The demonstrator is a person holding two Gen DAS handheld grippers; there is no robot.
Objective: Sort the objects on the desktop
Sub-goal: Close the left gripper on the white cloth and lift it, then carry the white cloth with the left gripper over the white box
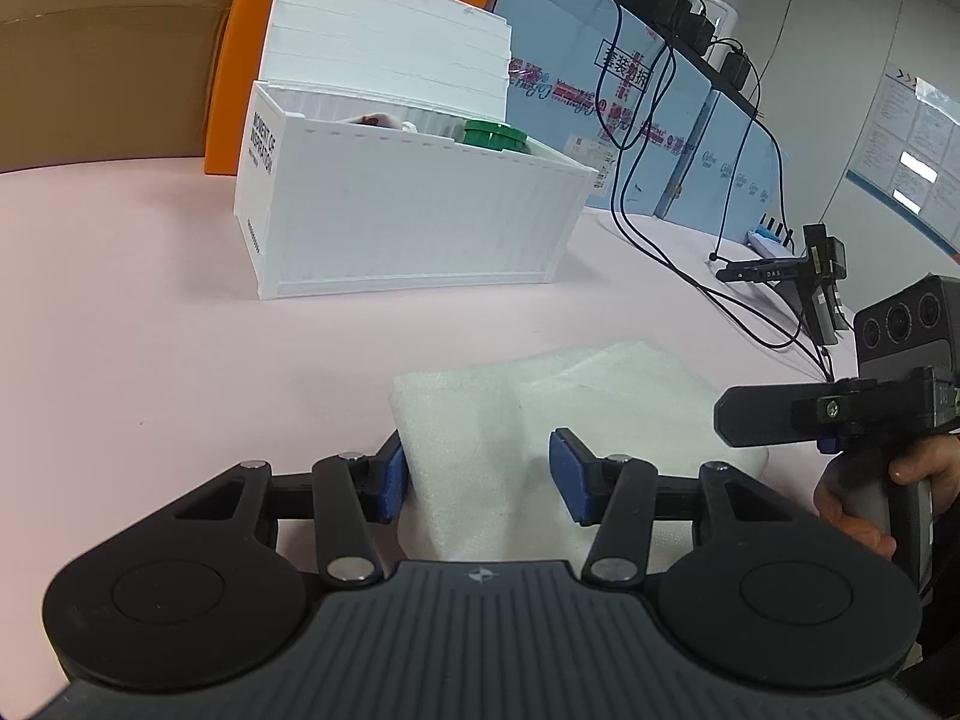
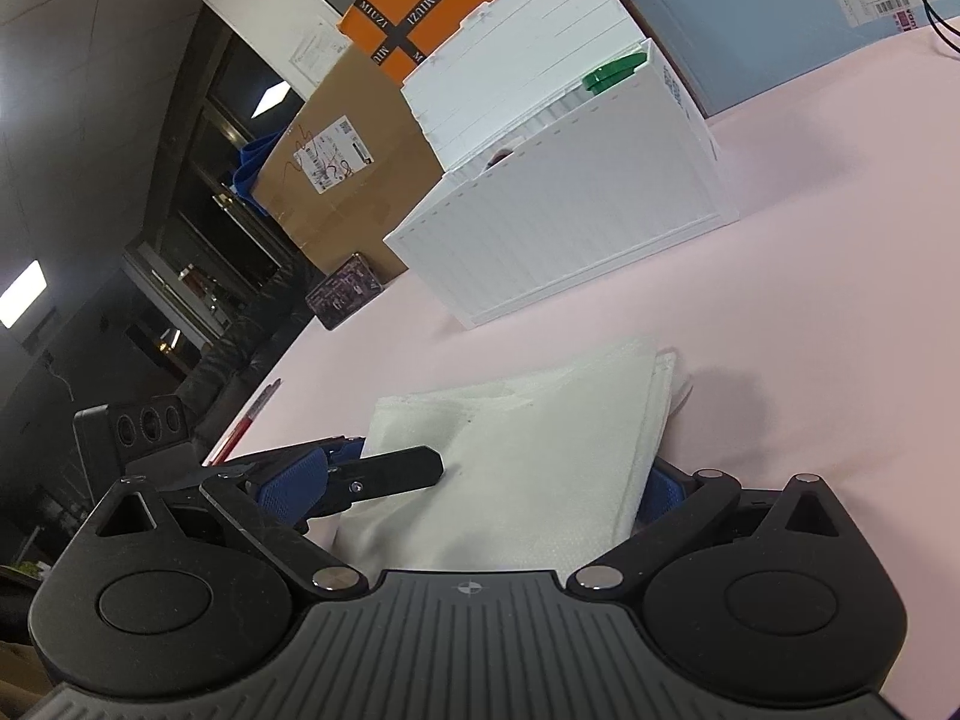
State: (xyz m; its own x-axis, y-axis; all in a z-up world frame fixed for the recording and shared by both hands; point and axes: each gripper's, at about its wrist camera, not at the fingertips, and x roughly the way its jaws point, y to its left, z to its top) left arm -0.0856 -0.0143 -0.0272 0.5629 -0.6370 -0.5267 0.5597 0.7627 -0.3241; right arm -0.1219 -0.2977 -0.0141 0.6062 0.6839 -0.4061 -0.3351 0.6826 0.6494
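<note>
White folded foam sheet (image 1: 558,414) lies on near pink counter (image 1: 180,330), straddled by released left tongs (image 1: 480,474) and right tongs (image 2: 480,483). Limp foam may be creased or dropped before white ribbed storage box (image 1: 414,222).

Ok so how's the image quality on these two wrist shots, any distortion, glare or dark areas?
Left wrist view: fisheye bending curves the table edge, even lighting, the white storage box sharp, the foam sheet slightly washed out. Right wrist view: strongly tilted, the room at left dark with bright ceiling lights, soft shadow beside the foam sheet, near gripper parts sharp.
</note>
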